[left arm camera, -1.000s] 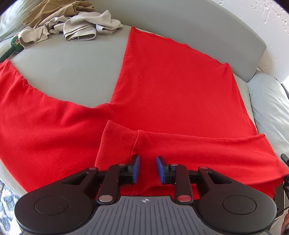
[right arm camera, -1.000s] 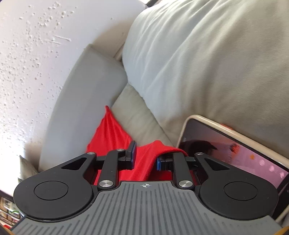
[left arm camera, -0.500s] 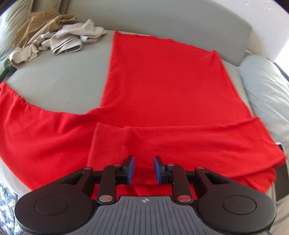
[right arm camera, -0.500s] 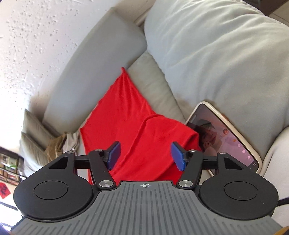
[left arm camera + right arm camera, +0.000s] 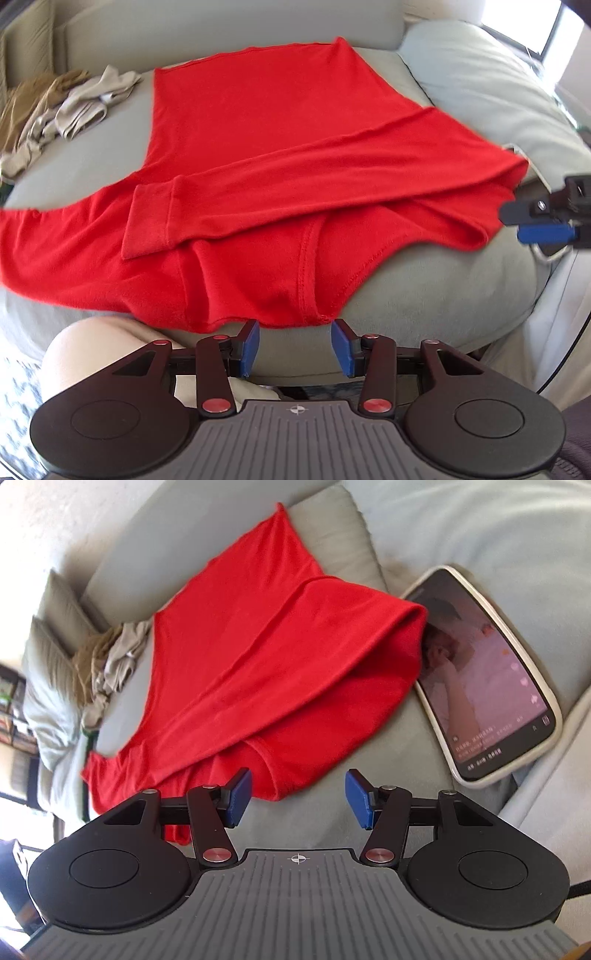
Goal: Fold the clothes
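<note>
Left gripper (image 5: 295, 345) beside partly hidden shirt (image 5: 258, 177)

Bright daylight floods my views; a window (image 5: 554, 33) blows out white at my upper right; fisheye bends every edge; the red shirt (image 5: 258, 177) smears with motion blur at its margins.

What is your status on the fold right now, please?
Both hand-held grippers, left and right, open, clear of cloth. Red shirt flat, one sleeve folded across. Phone touching its right edge.
</note>
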Motion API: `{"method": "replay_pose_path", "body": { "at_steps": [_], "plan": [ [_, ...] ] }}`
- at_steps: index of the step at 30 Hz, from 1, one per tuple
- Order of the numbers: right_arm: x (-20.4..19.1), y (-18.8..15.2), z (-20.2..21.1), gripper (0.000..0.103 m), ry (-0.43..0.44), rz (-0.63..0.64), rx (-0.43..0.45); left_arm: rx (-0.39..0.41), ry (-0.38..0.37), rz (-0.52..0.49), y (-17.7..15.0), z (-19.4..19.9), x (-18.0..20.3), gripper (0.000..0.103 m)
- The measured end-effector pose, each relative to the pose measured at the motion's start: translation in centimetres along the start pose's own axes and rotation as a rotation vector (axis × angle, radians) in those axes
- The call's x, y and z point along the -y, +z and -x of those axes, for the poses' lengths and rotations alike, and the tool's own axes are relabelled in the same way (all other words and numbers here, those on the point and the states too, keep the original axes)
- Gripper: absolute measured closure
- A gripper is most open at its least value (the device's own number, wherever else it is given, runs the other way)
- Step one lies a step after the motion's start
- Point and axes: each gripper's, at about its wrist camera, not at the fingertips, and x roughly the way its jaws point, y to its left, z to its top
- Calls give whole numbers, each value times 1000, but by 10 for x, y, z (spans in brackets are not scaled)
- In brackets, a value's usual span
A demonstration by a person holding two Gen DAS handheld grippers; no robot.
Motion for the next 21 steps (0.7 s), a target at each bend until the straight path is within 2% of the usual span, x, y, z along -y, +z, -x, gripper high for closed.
{"method": "replay_pose_path", "body": {
  "at_steps": [4, 6, 8, 9, 10, 11, 12, 13, 14, 19, 21],
  "plan": [
    [-28, -1, -7, 44, -3, 192, 13, 65, 52, -122, 3, -8, 14, 64],
    [-41, -4, -15, 45, -15, 296, 8, 68, 80, -151, 5, -17, 16, 72],
    [-50, -8, -27, 52, -62, 401, -14, 78, 85, -163, 5, -23, 17, 74],
    [-53, -11, -34, 56, -102, 446, -28, 83, 79, -165, 6, -24, 16, 79],
    [-54, -15, -38, 61, -131, 485, -26, 85, 66, -163, 5, -23, 16, 91],
    [-57, -18, -39, 64, -150, 517, -15, 86, 58, -160, 5, -23, 15, 97],
    [-59, -21, -38, 69, -169, 542, -6, 87, 61, -160, 5, -23, 15, 99],
    [-62, -22, -36, 86, -185, 560, 1, 87, 61, -160, 5, -21, 15, 100],
    [-64, -22, -34, 93, -197, 568, 6, 85, 56, -155, 5, -19, 13, 101],
    [-70, -22, -17, 94, -211, 581, 5, 90, 16, -135, 8, -3, 4, 101],
    [-70, -21, -20, 94, -197, 572, -32, 50, 16, -131, 8, -13, 1, 101]
  ]
}}
